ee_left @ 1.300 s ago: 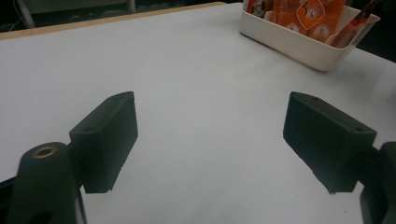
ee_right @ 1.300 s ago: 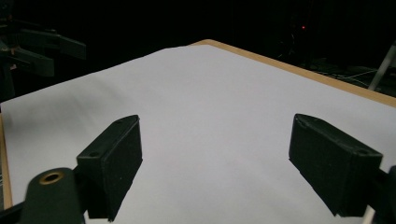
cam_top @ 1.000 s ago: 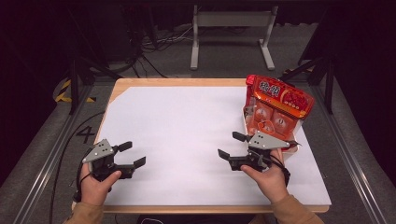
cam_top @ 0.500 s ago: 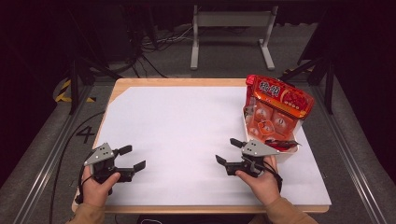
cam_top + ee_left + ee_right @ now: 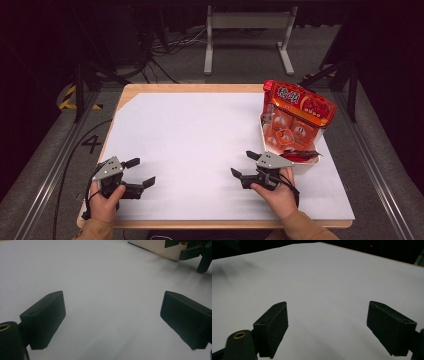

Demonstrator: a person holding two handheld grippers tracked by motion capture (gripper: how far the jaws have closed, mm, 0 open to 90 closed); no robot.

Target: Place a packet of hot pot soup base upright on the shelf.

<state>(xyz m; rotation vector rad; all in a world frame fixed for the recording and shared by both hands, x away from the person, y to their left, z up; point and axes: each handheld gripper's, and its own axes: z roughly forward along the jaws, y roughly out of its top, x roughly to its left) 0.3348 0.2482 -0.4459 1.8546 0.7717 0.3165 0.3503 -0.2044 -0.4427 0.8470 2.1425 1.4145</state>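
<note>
Both grippers empty near the surface's (image 5: 200, 125) front edge

Left gripper (image 5: 141, 172) jaws have just been opening, nothing between; right gripper (image 5: 245, 165) spread wide, just beside the red snack bag (image 5: 295, 117) at the right edge.

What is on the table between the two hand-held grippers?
Nothing but bare white sheet. In the high view, the stretch from the left hand-held gripper to the right hand-held gripper holds no object.
</note>
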